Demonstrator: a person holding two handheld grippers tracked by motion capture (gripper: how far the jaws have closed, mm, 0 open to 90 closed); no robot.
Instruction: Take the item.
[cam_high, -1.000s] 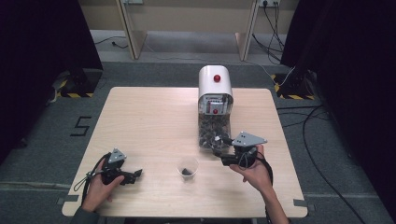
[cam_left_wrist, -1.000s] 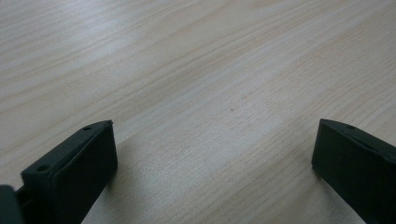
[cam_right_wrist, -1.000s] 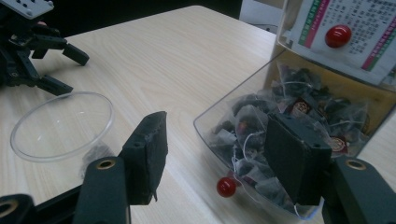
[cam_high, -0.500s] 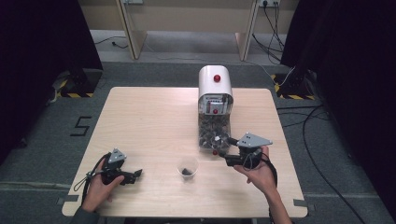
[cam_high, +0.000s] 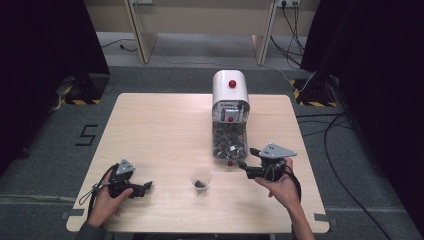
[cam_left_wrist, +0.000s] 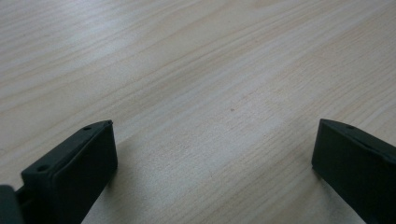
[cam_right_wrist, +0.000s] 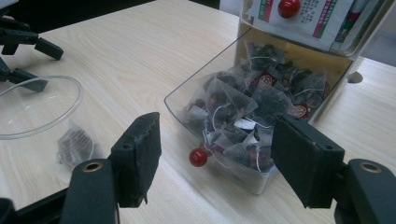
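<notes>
Right gripper (cam_high: 243, 167) has just been spreading its jaws, which stand apart with nothing between them, just short of the open drawer (cam_right_wrist: 219, 116) of tea bags (cam_right_wrist: 243, 112) that juts from the dispenser (cam_high: 230, 100); left gripper (cam_high: 146, 187) rests spread and empty near the table's (cam_high: 160, 130) front left edge. Bare wood lies broad between them, save the cup (cam_high: 201, 179) holding one bag, its left rim cut off in the right gripper view

Pale matt wood table (cam_high: 165, 130), clear plastic cup (cam_high: 201, 177)
</notes>
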